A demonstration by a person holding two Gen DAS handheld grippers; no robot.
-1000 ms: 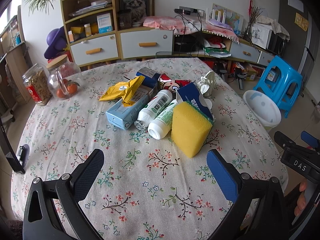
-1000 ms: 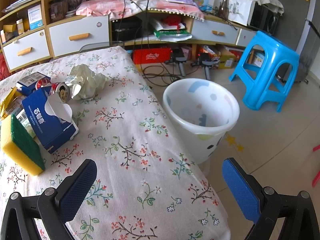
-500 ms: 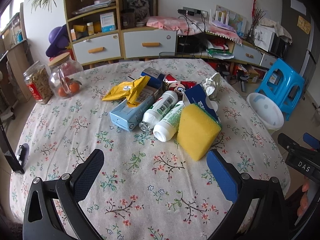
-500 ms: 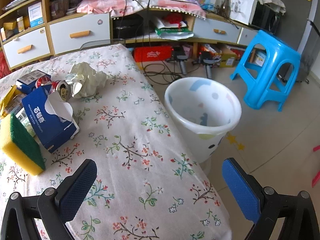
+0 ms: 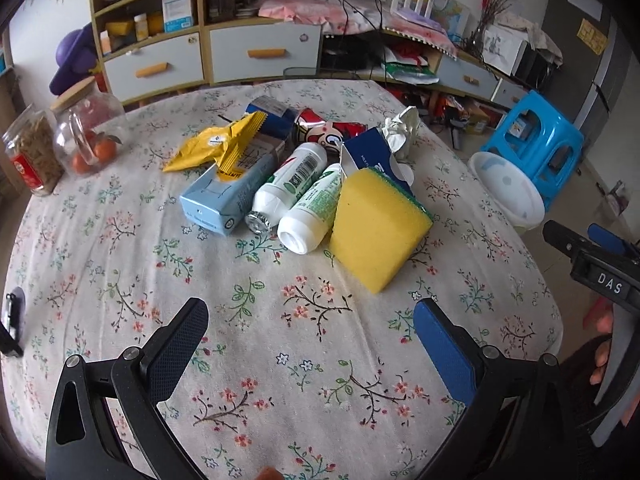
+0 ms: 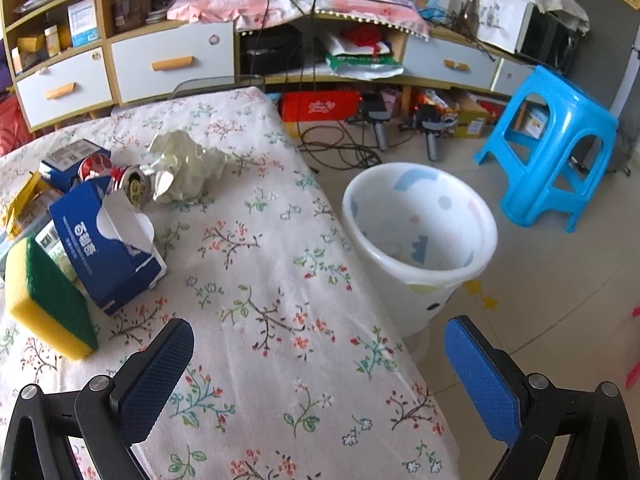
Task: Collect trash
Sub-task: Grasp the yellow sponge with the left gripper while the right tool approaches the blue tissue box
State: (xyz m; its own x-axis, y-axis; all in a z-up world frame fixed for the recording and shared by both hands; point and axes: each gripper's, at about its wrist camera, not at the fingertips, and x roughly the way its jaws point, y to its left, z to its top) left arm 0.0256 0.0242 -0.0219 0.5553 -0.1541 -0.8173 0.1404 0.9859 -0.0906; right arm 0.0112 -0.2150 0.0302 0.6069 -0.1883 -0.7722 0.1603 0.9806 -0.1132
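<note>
Both grippers are spread wide and hold nothing: the left gripper [image 5: 310,334] sits at the bottom of its frame over the floral tablecloth [image 5: 280,320], the right gripper [image 6: 318,346] low in its own. Above the left fingers, mid-frame, lies the trash pile: yellow sponge [image 5: 376,232], two white bottles [image 5: 296,184], blue tissue box [image 6: 108,248], crumpled paper [image 6: 188,168]. White bin [image 6: 420,240] stands centre-right on the floor.

Home: floral tablecloth [image 5: 280,340], cluttered shelves [image 5: 152,12]
</note>
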